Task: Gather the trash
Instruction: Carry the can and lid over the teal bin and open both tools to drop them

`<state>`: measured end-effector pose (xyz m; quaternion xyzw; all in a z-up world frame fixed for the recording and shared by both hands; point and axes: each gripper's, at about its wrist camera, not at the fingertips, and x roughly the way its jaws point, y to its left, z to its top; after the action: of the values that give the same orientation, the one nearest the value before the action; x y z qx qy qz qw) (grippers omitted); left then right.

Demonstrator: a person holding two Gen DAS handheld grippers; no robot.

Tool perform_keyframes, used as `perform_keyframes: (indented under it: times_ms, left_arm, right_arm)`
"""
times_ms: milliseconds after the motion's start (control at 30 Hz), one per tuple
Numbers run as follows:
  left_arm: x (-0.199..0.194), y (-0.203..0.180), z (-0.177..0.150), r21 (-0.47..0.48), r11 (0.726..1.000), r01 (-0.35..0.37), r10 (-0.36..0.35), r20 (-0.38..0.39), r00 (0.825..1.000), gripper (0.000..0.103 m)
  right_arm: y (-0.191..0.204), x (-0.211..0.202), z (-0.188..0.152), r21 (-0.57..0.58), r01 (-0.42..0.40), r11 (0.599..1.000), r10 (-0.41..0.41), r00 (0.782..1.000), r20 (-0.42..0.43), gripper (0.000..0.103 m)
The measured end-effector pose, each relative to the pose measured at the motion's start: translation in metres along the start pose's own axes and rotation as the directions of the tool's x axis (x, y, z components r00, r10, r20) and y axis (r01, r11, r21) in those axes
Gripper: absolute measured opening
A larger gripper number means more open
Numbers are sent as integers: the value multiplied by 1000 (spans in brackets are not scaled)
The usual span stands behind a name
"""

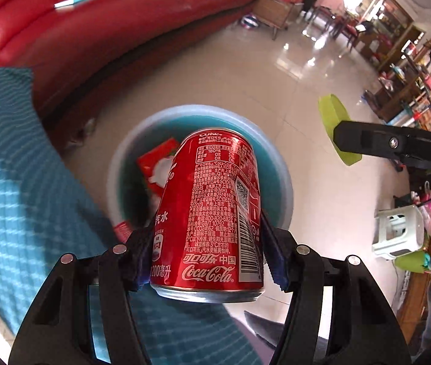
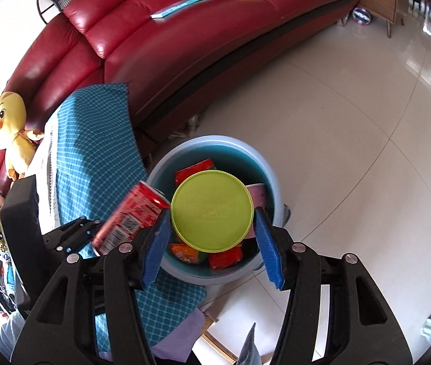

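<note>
The left hand-held gripper was clamped on a red can, held over the blue bin on the floor. The right hand-held gripper gripped a green lid above the bin's wrappers.

The red can reads "Coca-Cola" in white script, with "可口可乐 中国" above it, "汽水" and "200毫升" on its side, and a barcode and QR code.

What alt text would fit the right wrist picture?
The right gripper holds a green lid over a blue bin of wrappers; beside it the left gripper holds a red can, near a red sofa.
</note>
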<state>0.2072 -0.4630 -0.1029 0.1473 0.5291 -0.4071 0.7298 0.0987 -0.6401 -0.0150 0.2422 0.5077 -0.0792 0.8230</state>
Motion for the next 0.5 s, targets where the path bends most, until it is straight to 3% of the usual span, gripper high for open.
perform_keyframes:
  times_ms: [100,267,500]
  left_arm:
    - [13,-7,3,11,1000,-9,9,-3,1000,63]
    - [10,-10,-13,11,997,-75,75,4,997,91]
    - [-7,19,-26,-67,993,-96,95,-14,995,95]
  right_arm:
    - [-1,2,4,-4,11,1000,-11,1000,-3,53]
    - [2,9,10,-23,12,1000,-13,1000,-22,53]
    - [13,27,10,-46,0,999,-3,998,-58,53]
